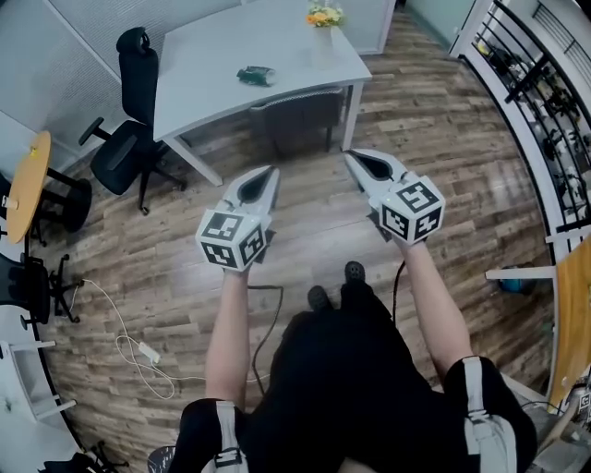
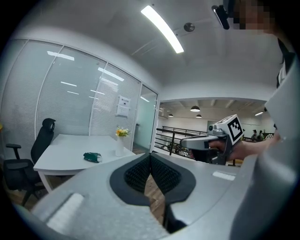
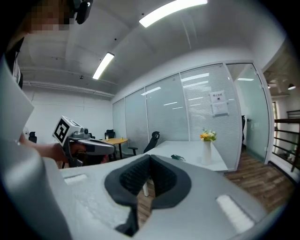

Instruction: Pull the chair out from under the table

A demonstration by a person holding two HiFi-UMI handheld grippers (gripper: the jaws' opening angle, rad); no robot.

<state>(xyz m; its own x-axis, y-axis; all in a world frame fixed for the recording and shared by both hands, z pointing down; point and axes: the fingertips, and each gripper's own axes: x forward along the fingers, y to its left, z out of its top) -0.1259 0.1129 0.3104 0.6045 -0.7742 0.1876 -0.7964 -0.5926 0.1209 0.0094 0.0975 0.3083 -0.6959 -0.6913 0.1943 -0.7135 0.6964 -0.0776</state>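
A grey chair (image 1: 297, 115) stands pushed in under the near edge of the white table (image 1: 212, 55), only its back showing. My left gripper (image 1: 271, 172) is held in the air over the wood floor, well short of the chair, jaws shut with nothing between them. My right gripper (image 1: 351, 157) is beside it, also shut and empty, its tip pointing toward the table's right leg. In the left gripper view the closed left gripper (image 2: 150, 156) faces the table (image 2: 70, 150), and the right gripper (image 2: 199, 141) shows to the right. The right gripper view shows its own shut right gripper (image 3: 150, 159).
A vase of flowers (image 1: 322, 18) and a small green object (image 1: 256, 76) sit on the table. A black office chair (image 1: 129, 129) stands at the table's left. A round wooden table (image 1: 28, 180) and a white cable (image 1: 129, 346) lie left. A black railing (image 1: 531, 83) runs along the right.
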